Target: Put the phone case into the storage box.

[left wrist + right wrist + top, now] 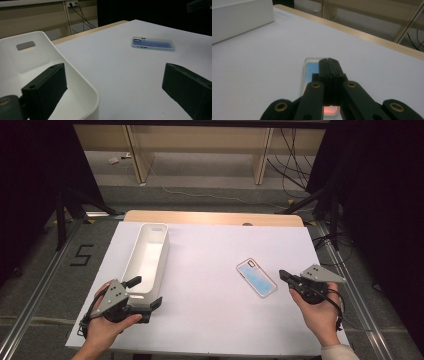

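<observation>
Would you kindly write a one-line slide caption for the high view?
Open left gripper straddles the near wall of a white bin; shut right gripper points at a phone case.

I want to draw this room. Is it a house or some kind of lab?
Probably a lab or test room. A white-covered table sits inside a metal rail frame, loose cables trail on the floor, and a person holds a camera-bearing left gripper and right gripper.
</observation>
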### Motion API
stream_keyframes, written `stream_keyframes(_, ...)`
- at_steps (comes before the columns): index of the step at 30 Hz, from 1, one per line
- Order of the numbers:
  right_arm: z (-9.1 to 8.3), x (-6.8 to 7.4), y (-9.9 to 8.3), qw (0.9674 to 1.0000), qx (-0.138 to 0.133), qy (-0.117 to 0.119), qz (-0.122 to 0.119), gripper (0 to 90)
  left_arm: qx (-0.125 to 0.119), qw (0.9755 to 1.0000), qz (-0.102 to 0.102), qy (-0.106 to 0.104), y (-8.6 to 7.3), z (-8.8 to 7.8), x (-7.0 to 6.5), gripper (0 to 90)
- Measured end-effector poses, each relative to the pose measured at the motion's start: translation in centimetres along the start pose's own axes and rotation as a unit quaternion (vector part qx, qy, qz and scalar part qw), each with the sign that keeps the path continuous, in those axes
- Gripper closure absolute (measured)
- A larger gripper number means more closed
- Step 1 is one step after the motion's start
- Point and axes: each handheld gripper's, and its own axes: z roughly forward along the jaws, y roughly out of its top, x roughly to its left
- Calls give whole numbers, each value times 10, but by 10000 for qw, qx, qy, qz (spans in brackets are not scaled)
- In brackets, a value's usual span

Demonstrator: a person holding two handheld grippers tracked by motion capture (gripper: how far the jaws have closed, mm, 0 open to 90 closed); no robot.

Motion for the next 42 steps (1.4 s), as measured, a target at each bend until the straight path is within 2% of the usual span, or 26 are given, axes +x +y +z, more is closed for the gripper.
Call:
stream_keyframes(6,21,-11,4,9996,268,3,71,900,6,10000,4,-2,0,0,1,54)
stream_keyframes(8,29,-15,4,9986,473,-40,232,900,1,10000,7,-3,-1,0,1,55)
stream_keyframes(9,35,-20,3,9971,695,-139,280,900,-3,10000,4,-1,-1,0,1,58)
stream_keyframes(10,35,-20,3,9971,695,-139,280,900,-8,10000,0,10,-1,0,1,58)
stream_keyframes(11,38,-22,2,9959,827,-166,321,900,-21,9987,-505,-70,-2,0,-6,59)
stream_keyframes(12,44,-25,0,9919,1163,-202,474,900,-29,9980,-621,-66,-3,0,-7,60)
stream_keyframes(13,44,-25,0,9919,1163,-202,474,900,-28,9981,-620,-65,-3,0,-7,60)
stream_keyframes(14,52,-28,-5,9903,1279,-182,522,900,-44,10000,-21,-4,-1,0,1,60)
stream_keyframes(15,52,-28,-5,9903,1279,-182,522,900,-44,10000,-21,-4,-1,0,1,61)
stream_keyframes(16,53,-29,-6,9873,1469,-209,572,900,-55,10000,3,-16,-1,0,2,61)
stream_keyframes(17,57,-30,-9,9845,1591,-248,692,900,-19,9968,-795,-69,-3,0,-10,61)
stream_keyframes(18,60,-32,-11,9831,1700,-275,623,900,-5,10000,2,2,-1,0,1,60)
stream_keyframes(19,62,-32,-13,9785,1863,-289,834,900,4,10000,6,8,-1,0,1,61)
stream_keyframes(20,65,-34,-16,9797,1833,-325,750,900,9,10000,10,7,-1,0,1,61)
stream_keyframes(21,66,-33,-17,9762,1988,-313,807,900,1,10000,6,6,-1,0,1,62)
stream_keyframes(25,73,-35,-20,9716,2180,-342,859,900,6,10000,6,8,-1,0,1,63)
stream_keyframes(29,78,-37,-24,9716,2195,-310,831,900,-11,10000,-4,2,0,0,1,63)
stream_keyframes(30,80,-36,-25,9705,2201,-339,924,900,-11,10000,-12,-4,-1,0,1,63)
stream_keyframes(32,81,-36,-25,9693,2257,-320,919,900,1,10000,6,-1,-1,0,1,64)
stream_keyframes(33,81,-36,-26,9666,2348,-353,967,900,-6,9996,-260,-81,-1,0,-2,64)
stream_keyframes(34,81,-36,-26,9666,2348,-353,967,900,-23,9983,-573,-82,-2,0,-7,64)
stream_keyframes(36,81,-36,-26,9664,2361,-358,953,900,-28,9981,-616,-76,-2,0,-7,64)
stream_keyframes(37,82,-36,-27,9695,2294,-327,794,900,-26,10000,-6,6,0,0,2,64)
stream_keyframes(40,82,-35,-26,9683,2331,-284,855,900,-28,10000,-17,0,0,0,1,64)
stream_keyframes(41,81,-34,-25,9659,2419,-317,867,900,-67,10000,3,-29,0,0,2,64)
stream_keyframes(42,82,-33,-25,9664,2403,-310,861,900,-67,10000,2,-25,0,0,2,65)
